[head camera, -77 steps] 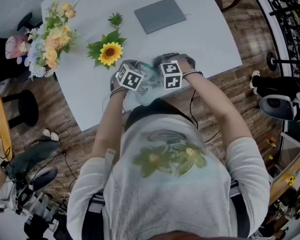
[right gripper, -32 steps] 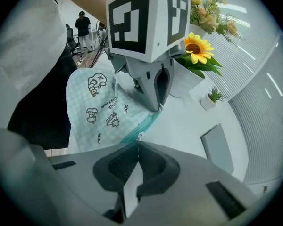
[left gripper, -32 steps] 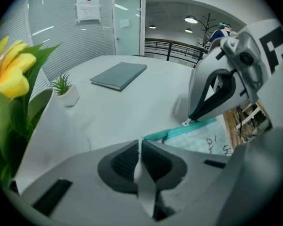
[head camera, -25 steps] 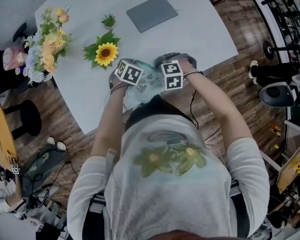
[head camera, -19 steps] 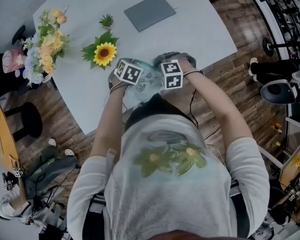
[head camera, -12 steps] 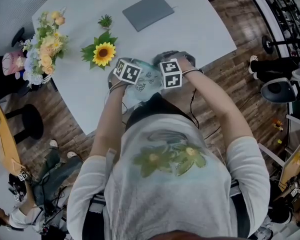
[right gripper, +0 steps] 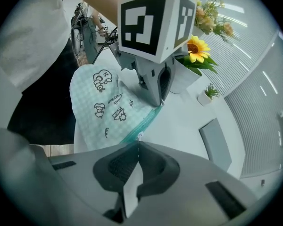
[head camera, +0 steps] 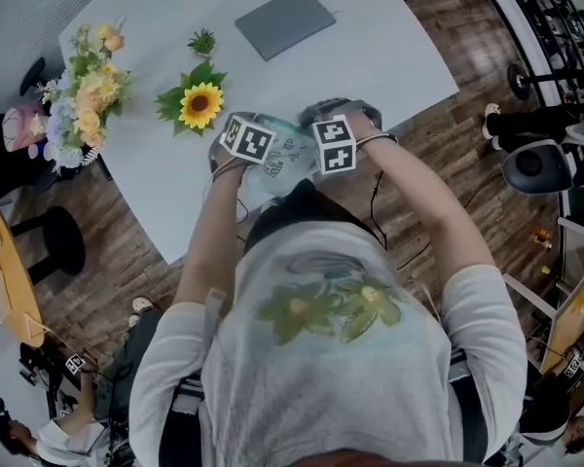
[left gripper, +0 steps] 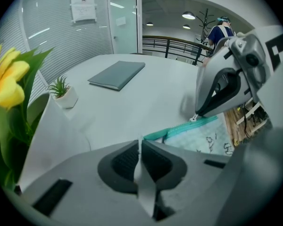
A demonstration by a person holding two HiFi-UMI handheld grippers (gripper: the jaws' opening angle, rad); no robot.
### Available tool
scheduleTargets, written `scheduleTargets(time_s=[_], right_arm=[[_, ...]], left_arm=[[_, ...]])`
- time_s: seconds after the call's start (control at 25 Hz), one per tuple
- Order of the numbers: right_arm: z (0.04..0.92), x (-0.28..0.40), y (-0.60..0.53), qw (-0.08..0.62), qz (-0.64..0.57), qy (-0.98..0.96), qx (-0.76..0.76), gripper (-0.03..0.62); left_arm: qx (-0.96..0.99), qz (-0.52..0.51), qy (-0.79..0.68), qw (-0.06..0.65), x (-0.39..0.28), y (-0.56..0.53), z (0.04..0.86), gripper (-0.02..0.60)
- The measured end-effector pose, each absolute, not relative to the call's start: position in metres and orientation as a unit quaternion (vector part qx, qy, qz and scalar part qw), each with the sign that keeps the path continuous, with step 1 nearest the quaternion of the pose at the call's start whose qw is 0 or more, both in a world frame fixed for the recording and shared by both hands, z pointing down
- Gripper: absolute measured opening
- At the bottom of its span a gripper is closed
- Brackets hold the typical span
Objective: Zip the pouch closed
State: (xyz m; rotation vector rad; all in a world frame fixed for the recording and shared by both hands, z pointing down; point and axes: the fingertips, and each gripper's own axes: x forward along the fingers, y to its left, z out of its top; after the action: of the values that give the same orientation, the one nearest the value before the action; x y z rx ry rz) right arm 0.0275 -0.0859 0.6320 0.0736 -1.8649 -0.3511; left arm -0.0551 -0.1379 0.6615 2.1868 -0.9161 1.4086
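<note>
I'm working in what looks like an office. There is a broad white table (head camera: 399, 61) with a closed grey laptop (head camera: 284, 22) on it. A glass wall (left gripper: 52, 41) has slatted blinds and a posted notice (left gripper: 83, 6). I can also see ceiling lights (left gripper: 189, 15), a railing (left gripper: 174, 45) and a wood-plank floor (head camera: 127, 224).

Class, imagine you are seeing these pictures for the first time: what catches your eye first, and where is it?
Both tongs meet over a mint checked pouch at the white table's near edge: the left tongs pinch one end, the right tongs its zipper pull at the other. Beyond it a yellow sunflower stands out, with a pastel bouquet at the table's left edge.
</note>
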Motion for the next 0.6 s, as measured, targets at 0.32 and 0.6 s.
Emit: scheduleTargets(time_s=[0.32, 0.6], right_arm=[[0.6333, 0.0331, -0.0817, 0.585, -0.141, -0.797, 0.040, 0.017], [0.6325, 0.0357, -0.0795, 0.581, -0.131, -0.802, 0.055, 0.017]], left_arm=[[0.780, 0.502, -0.325, 0.186, -0.0558, -0.1386, 0.6623, 0.026], [0.781, 0.503, -0.321, 0.183, -0.0553, -0.1378, 0.6619, 0.026]])
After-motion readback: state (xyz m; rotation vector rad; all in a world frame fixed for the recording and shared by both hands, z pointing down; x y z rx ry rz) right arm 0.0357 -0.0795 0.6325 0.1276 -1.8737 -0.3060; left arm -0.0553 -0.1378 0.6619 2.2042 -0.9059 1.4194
